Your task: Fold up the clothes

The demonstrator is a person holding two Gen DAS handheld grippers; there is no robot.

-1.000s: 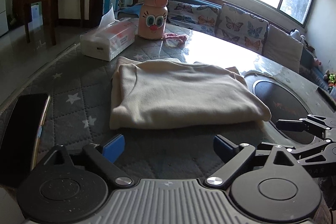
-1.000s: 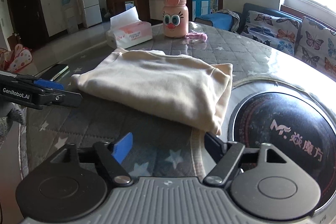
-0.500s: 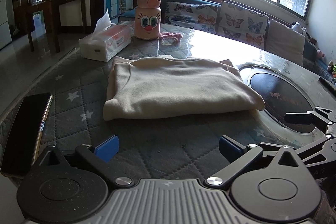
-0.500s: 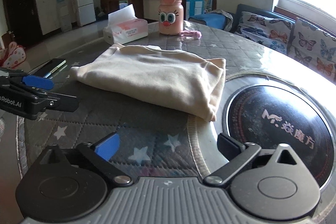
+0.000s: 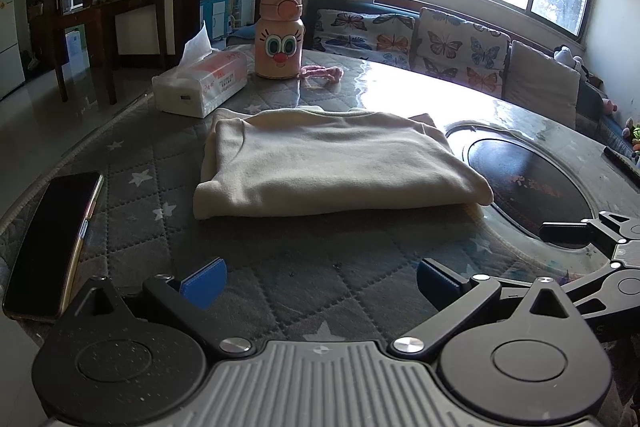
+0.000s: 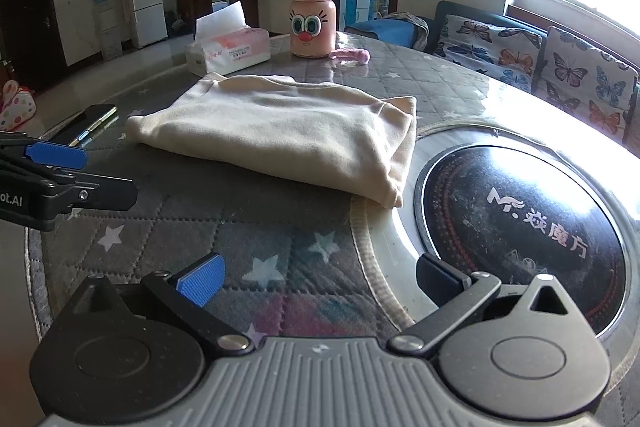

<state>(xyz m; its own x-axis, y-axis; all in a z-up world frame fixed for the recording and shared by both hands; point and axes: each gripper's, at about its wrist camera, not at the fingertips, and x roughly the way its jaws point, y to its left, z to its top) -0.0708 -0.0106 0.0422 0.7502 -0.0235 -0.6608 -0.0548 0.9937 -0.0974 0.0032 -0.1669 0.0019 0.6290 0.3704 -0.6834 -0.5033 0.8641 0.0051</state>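
The garment [image 5: 328, 167], a cream knit, lay folded into a flat rectangle near the middle of the table [image 5: 280, 267], on a grey quilted cover with white stars; in the right wrist view the garment [image 6: 280, 131] showed a rounded fold along its near side and stacked edges at its right end, which just reached the rim of the hob [image 6: 520, 235]; the hob was a round black plate set into the table and marked with white characters; both grippers hung over the near part of the table, apart from the cloth and touching nothing; the left gripper [image 5: 320, 277] was released, its blue pads [image 5: 204, 281] spread wide with bare cover between them; the right gripper [image 6: 320, 275] was likewise released and held nothing; each showed at the edge of the other's view, the left one [image 6: 60, 183] at the left and the right one [image 5: 592, 239] at the right over the hob's near rim; a phone [image 5: 48, 243] lay face up at the table's left edge, well apart from the garment; beyond the garment stood a tissue pack [image 5: 200, 83] and a pink bottle [image 5: 280, 35] with a cartoon face, upright, with a pink strap [image 5: 322, 73] lying just beside it; a sofa [image 5: 440, 43] with butterfly cushions ran under the window behind.
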